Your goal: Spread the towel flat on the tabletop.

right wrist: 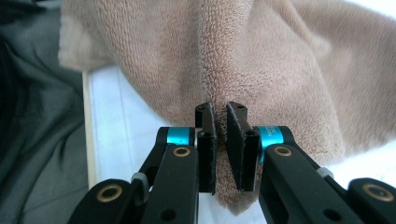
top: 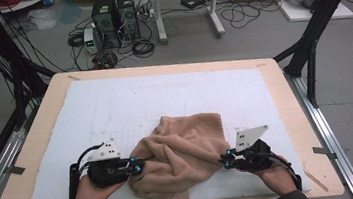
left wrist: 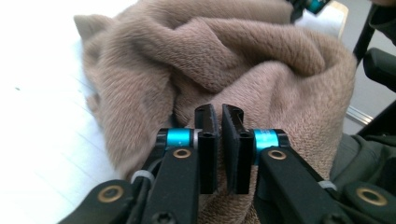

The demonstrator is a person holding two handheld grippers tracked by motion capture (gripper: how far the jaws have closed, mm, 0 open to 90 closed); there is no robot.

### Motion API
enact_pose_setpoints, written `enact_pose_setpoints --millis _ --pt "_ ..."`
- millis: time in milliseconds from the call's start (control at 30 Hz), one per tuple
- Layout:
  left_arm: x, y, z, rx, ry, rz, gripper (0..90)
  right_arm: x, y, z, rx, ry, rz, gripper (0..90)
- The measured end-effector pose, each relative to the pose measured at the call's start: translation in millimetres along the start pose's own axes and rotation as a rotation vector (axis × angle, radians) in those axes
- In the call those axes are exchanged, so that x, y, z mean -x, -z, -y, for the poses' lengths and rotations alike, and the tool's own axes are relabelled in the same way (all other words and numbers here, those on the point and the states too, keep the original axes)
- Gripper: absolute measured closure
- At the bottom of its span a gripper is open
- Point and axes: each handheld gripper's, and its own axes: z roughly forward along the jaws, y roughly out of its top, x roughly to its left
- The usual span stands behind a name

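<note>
A crumpled tan towel (top: 184, 144) lies on the white mat (top: 163, 91) near the table's front edge. My left gripper (top: 139, 166) is at the towel's left side, and my right gripper (top: 226, 162) is at its right corner. In the left gripper view the jaws of the left gripper (left wrist: 219, 112) stand almost together, pinching a fold of the towel (left wrist: 233, 60). In the right gripper view the right gripper (right wrist: 219, 109) pinches the hemmed edge of the towel (right wrist: 261, 56), whose seam runs straight down into the jaws.
The wooden table (top: 41, 125) shows as a rim around the mat. Black frame posts (top: 317, 23) stand at both sides. Computer towers (top: 115, 18) and cables sit on the floor beyond the far edge. The mat's far half is bare.
</note>
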Motion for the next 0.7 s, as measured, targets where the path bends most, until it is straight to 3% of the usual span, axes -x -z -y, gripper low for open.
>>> enact_pose_setpoints --millis 100,133,167,300,400,500,533,567,633,667,700 --pt "-4.2 2.1 -11.1 0.02 -0.009 -0.009 72.3 3.6 6.2 5.3 0.015 -0.027 0.021 82.3" --pt "-6.1 2.6 -15.8 0.025 -0.014 -0.009 67.3 8.2 12.7 4.7 0.049 -0.045 0.032 79.2" --pt "-8.0 3.3 -20.5 0.035 -0.021 -0.01 67.3 8.2 12.7 4.7 0.049 -0.045 0.032 79.2" --pt "-17.3 -0.6 -41.4 0.062 -0.048 -0.01 57.4 16.9 26.9 -5.8 0.119 -0.05 0.075 67.7" --pt "-27.0 -15.1 -55.0 0.052 -0.054 -0.008 45.5 25.7 25.4 -15.9 0.139 -0.048 0.078 56.1" --pt "-38.4 -35.5 -59.5 0.018 -0.041 0.007 39.0 36.0 11.0 -25.2 0.132 -0.062 0.048 49.1" --pt "-41.3 -42.7 -58.4 -0.004 -0.03 0.021 38.1 40.7 -1.5 -30.2 0.126 -0.063 0.005 45.1" --pt "-44.3 -49.5 -56.6 -0.04 -0.033 0.028 39.1 42.2 -7.5 -32.2 0.119 -0.067 -0.007 44.4" --pt "-49.9 -60.2 -50.2 -0.113 0.001 0.072 47.7 43.4 -12.9 -33.6 0.11 -0.067 -0.022 44.1" --pt "-53.0 -63.4 -46.5 -0.145 0.012 0.081 47.7 44.0 -18.1 -34.5 0.103 -0.068 -0.044 44.3" --pt "-55.1 -65.2 -41.4 -0.158 0.018 0.082 63.0 45.3 -27.3 -34.6 0.078 -0.058 -0.068 56.6"
